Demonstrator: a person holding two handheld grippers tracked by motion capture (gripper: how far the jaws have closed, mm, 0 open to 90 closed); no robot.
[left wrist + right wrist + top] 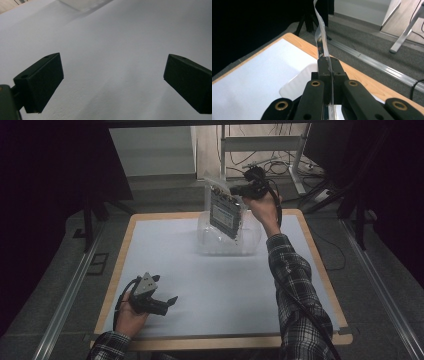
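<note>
High view: white table (165,265) first, then the clear plastic tub (250,242) near its far edge. You hold the clear bag (225,212) above that tub, likely to lower it in. Your right gripper (239,191), jaws pressed together, pinches the bag's upper edge; the bag hangs below and left of it. Left gripper (172,299) rests idle on the table, jaws spread.

Print on the bag (226,209) is way too small to read. Clear tub (85,4) at 12 o'clock gets chopped off by the frame's top edge.
</note>
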